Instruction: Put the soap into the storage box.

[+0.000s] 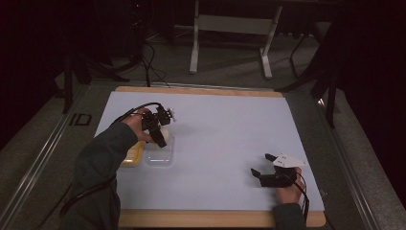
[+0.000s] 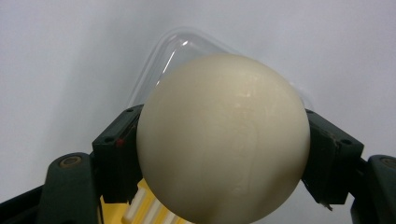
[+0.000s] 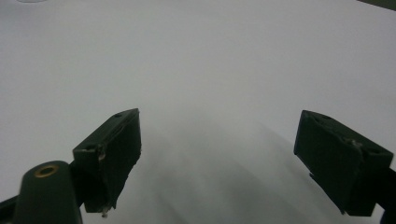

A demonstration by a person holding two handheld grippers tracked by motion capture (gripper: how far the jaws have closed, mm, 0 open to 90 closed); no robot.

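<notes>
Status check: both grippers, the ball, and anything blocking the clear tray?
Left gripper shut on cream ball, above clear tray. Right gripper open, nothing between its jaws, low over white mat. Nothing blocking tray.

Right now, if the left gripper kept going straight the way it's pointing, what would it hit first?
Most likely the clear plastic tray: the left gripper, shut on a cream ball, points down at it. The ball would touch first, though the gap is hard to judge.

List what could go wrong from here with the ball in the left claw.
The left claw grips the smooth cream-white ball only at its sides, so it may slip out and roll across the white table sheet. Lowered off-centre, it could tip the light clear plastic tray or knock the yellow tray beside it.
</notes>
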